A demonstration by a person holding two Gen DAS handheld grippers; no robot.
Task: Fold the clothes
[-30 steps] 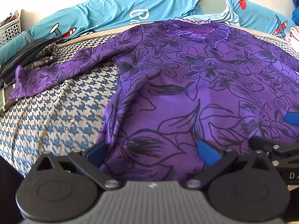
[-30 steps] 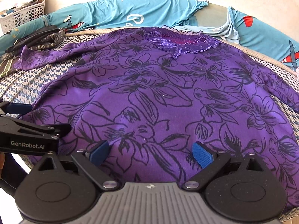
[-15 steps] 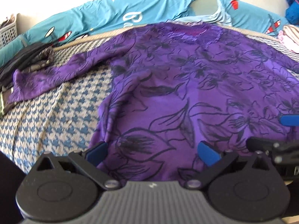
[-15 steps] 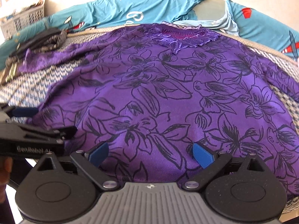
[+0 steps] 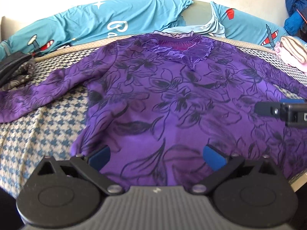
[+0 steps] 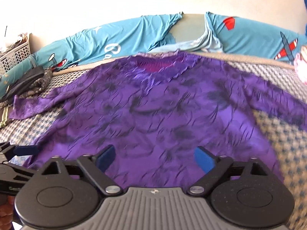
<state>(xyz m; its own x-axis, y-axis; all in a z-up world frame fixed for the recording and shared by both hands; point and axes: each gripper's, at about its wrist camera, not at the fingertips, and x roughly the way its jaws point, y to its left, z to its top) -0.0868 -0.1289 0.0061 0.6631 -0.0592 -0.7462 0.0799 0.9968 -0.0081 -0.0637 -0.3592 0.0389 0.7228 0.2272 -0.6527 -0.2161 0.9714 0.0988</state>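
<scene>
The right wrist view is being smeared by motion blur, so the black flower print on the purple top (image 6: 163, 115) is hard to make out there; it is being shown crisply only in the left wrist view (image 5: 182, 105). The near hem is being hidden behind both tool bodies, and the right sleeve is being cut off at the frame edge in each view. Whether the blue pads are pressing the cloth or merely being held above it cannot be told.

The purple top is being displayed flat, front up, on a houndstooth-covered bed (image 5: 38, 134), neckline toward a teal printed sheet (image 5: 115, 19), its left sleeve being stretched out toward a dark pile of clothes (image 5: 17, 67).

The left tongs (image 5: 156, 156) are being held wide apart over the lower left part of the top — nothing is being gripped between them. The right tongs (image 6: 154, 158) are likewise being held spread wide over the lower middle of the top, with nothing clamped. Only a sliver of each tool is being caught in the other's view.
</scene>
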